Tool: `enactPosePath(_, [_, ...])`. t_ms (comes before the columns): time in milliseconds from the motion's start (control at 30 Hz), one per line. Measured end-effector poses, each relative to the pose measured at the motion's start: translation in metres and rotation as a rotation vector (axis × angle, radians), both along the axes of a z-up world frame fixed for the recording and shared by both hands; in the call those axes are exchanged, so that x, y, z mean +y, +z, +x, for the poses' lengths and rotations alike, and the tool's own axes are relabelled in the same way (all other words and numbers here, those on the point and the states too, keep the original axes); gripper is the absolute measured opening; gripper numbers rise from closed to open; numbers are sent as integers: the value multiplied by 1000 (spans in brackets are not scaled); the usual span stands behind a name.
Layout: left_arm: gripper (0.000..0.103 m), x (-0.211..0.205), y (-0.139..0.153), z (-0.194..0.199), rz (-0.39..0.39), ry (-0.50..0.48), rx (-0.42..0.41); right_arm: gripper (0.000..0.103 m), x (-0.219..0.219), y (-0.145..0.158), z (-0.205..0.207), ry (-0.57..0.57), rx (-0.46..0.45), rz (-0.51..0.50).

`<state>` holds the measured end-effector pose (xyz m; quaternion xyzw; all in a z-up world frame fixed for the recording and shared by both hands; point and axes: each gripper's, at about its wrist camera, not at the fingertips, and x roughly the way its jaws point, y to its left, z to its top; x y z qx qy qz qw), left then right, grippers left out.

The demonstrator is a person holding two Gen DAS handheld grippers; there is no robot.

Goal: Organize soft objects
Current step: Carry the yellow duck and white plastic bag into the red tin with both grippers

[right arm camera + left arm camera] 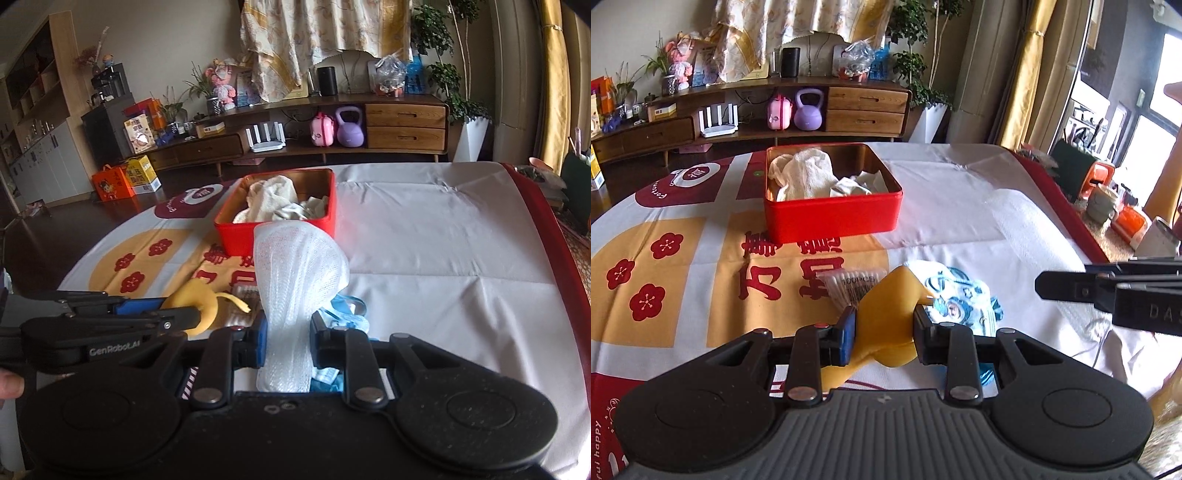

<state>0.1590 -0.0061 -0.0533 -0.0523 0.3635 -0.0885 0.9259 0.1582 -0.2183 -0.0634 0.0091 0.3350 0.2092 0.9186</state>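
My left gripper [884, 325] pinches a yellow cloth [886, 295], my right gripper [288, 332] a white mesh cloth [299, 266] — next (I judge) carry both to the red tin [831, 218].

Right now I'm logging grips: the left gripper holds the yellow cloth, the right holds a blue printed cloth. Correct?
Not quite. The left gripper does hold the yellow cloth, but the right gripper holds a white mesh cloth, per the right wrist view.
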Motion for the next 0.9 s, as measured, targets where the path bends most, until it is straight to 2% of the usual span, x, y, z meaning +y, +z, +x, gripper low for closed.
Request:
enactPosePath(300, [31,11,28,20,-28,34,-5,21,16,23,9,54,-49,-29])
enactPosePath(900, [31,36,70,94,-55,79,-43,22,47,50,75,100,-59,-54])
